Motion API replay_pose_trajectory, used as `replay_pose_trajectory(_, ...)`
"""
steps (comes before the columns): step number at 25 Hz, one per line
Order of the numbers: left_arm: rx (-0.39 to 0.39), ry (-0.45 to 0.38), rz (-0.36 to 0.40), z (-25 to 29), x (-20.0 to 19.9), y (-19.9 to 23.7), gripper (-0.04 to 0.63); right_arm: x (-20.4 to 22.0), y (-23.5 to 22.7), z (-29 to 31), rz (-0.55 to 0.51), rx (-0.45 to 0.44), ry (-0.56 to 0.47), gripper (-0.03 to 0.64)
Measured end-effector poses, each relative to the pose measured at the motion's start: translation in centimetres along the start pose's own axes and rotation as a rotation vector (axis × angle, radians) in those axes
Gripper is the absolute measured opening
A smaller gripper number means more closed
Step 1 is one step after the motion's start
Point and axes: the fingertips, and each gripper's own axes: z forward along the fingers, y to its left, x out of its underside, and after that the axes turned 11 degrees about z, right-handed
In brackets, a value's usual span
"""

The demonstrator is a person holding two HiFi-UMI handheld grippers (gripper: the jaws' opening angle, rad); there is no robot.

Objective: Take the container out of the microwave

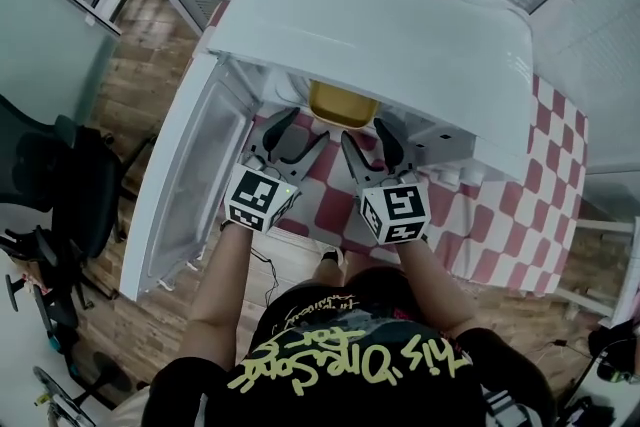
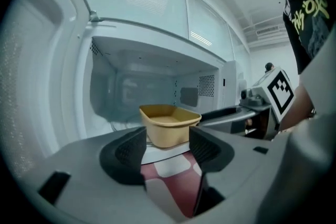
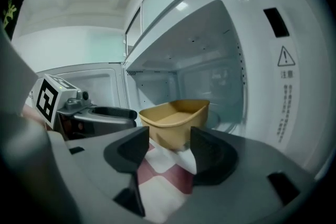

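A yellow-tan open container [image 1: 343, 103] sits at the front of the white microwave's [image 1: 400, 35] cavity, its door [image 1: 190, 185] swung wide to the left. My left gripper [image 1: 298, 130] is open just before the container's left side, touching nothing. My right gripper [image 1: 367, 137] is open beside it, before the container's right side. In the left gripper view the container [image 2: 169, 124] stands beyond the open left gripper [image 2: 167, 147], apart from its pads. The right gripper view shows the container [image 3: 176, 120] ahead of the open right gripper [image 3: 164, 152], nothing between its fingers.
The microwave rests on a table with a red-and-white checked cloth [image 1: 500, 225]. A dark office chair [image 1: 60, 175] stands on the wooden floor at the left. The open door bounds the left side; the microwave's side wall [image 3: 273, 86] bounds the right.
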Motion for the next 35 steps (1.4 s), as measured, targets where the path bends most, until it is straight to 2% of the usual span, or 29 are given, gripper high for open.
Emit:
replay_pose_trajectory(2,0.008,-0.006,-0.022,0.2,0.3,0.1,0.242,0.1,-0.1,0.2,-0.007,0.001,0.001,0.232)
replay_pose_trajectory(13,0.050,0.038,-0.030,2.2,1.9,0.2,0.242,1.0,-0.3,1.2,-0.056,0.006,0.038,0.232)
replay_pose_trajectory(18,0.064,0.023,-0.051,2.6,1.4,0.0,0.241,1.2,-0.3,1.5,-0.056,0.013,0.047,0.230)
replay_pose_trajectory(25,0.056,0.027,-0.049,2.6,1.5,-0.2,0.235,1.2,-0.6,1.5,-0.081,0.039,0.059,0.229)
replay_pose_trajectory(35,-0.015,0.043,-0.053,1.5,1.4,-0.6,0.223,1.2,0.1,1.1,-0.088,0.022,0.061,0.225)
